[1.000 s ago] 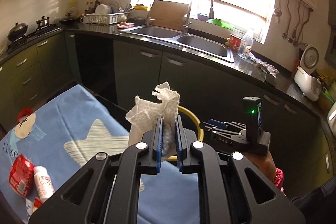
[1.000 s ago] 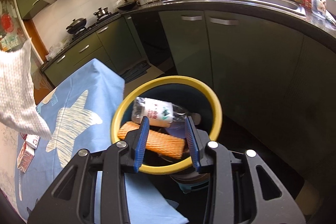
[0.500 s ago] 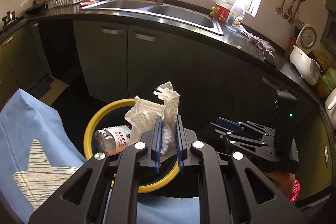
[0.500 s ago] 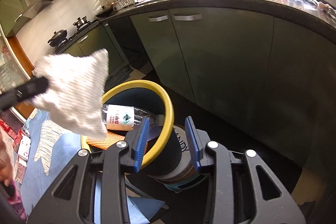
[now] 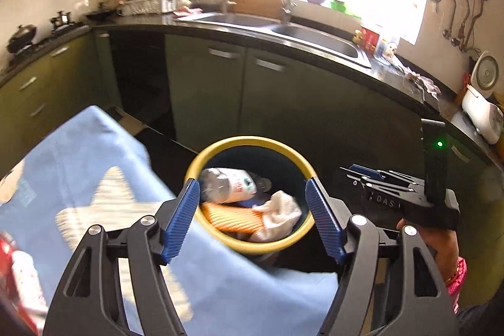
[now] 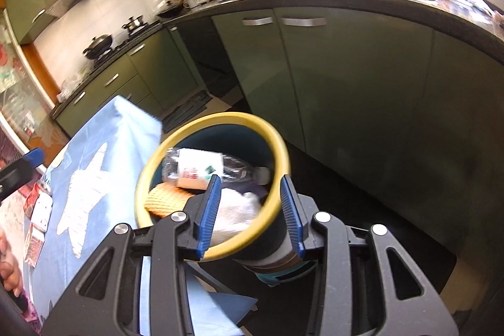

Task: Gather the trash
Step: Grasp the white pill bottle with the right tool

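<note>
Left wrist view looks down over a blue tablecloth (image 5: pixel 94 166) printed with a pale star, spread below and to the left of the tongs, with green kitchen cabinets (image 5: pixel 239 90) and a sink (image 5: pixel 283 27) far ahead. Straight ahead of the left gripper (image 5: pixel 252 213) and lower stands the yellow-rimmed bin (image 5: pixel 249 140), just beside the cloth's edge. Inside it lie a clear plastic bottle (image 5: pixel 230 185) with its long axis running across the fingers, an orange ribbed piece (image 5: pixel 226 218) under it, and a crumpled white rag (image 5: pixel 277 213) resting on top toward the near right wall. The left tongs stand wide and are opening, with nothing between the pads; the rag sits well below them in the bin.

What the next move turns on, as I judge it, is the leftover litter: red-and-white packets (image 5: pixel 22 276) lie at the far left of the left tongs, near the frame edge and blurred, so their exact kind is hard to tell. The left hand is the nearer one; the bin would then lie to its right.

The right wrist view adds what the left cannot: the bin's dark outer wall (image 6: pixel 274 244) and base, and the packets (image 6: pixel 39 216) spread along the table's left side. The right gripper (image 6: pixel 250 213) hangs over the bin's near rim, narrowly parted, its jaws creeping open and gripping nothing.
</note>
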The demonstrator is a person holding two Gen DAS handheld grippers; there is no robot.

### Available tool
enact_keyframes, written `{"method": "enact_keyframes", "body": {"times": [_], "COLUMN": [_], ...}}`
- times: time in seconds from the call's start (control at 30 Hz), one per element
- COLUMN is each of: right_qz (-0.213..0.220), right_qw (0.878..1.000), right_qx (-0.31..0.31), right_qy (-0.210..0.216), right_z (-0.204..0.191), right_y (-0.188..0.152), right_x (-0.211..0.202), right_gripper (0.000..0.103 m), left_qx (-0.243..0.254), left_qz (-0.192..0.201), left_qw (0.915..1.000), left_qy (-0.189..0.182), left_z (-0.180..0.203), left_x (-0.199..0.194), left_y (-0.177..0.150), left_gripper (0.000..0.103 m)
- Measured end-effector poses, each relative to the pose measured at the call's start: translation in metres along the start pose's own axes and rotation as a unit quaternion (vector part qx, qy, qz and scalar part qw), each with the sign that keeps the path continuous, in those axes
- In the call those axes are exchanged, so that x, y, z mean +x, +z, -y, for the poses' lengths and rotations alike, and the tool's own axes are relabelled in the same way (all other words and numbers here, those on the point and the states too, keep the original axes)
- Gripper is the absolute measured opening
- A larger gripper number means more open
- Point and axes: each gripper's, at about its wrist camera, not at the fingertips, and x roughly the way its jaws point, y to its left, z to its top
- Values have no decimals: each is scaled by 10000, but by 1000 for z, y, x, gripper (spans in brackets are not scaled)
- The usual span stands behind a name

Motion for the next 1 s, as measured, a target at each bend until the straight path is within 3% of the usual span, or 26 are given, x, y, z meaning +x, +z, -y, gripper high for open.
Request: {"method": "enact_keyframes", "body": {"times": [0.17,0.3,0.47,0.6,0.73,0.87,1.0], "right_qz": [-99,-237,-463,-601,-699,-816,-946], "right_qw": [9989,9956,9850,9721,9561,9423,9371], "right_qx": [-414,-788,-1291,-1676,-2028,-2313,-2421], "right_qy": [215,455,1051,1524,1997,2280,2332], "right_z": [-43,-87,-157,-220,-289,-349,-392], "right_y": [-6,-12,-22,-34,-50,-65,-73], "right_x": [3,10,17,19,21,26,33], "right_gripper": [39,39,39,39,39,39,39], "left_qx": [-401,-879,-1476,-1852,-2003,-1935,-1884], "left_qz": [99,286,492,644,787,874,913], "left_qw": [9982,9911,9730,9582,9502,9487,9497], "left_qy": [428,958,1706,2083,2253,2343,2329], "left_z": [-36,-73,-119,-150,-167,-172,-174], "left_x": [-63,-115,-177,-219,-246,-264,-273], "left_y": [-41,-82,-134,-168,-188,-201,-208], "left_gripper": [73,75,75,76,76,76,78]}}
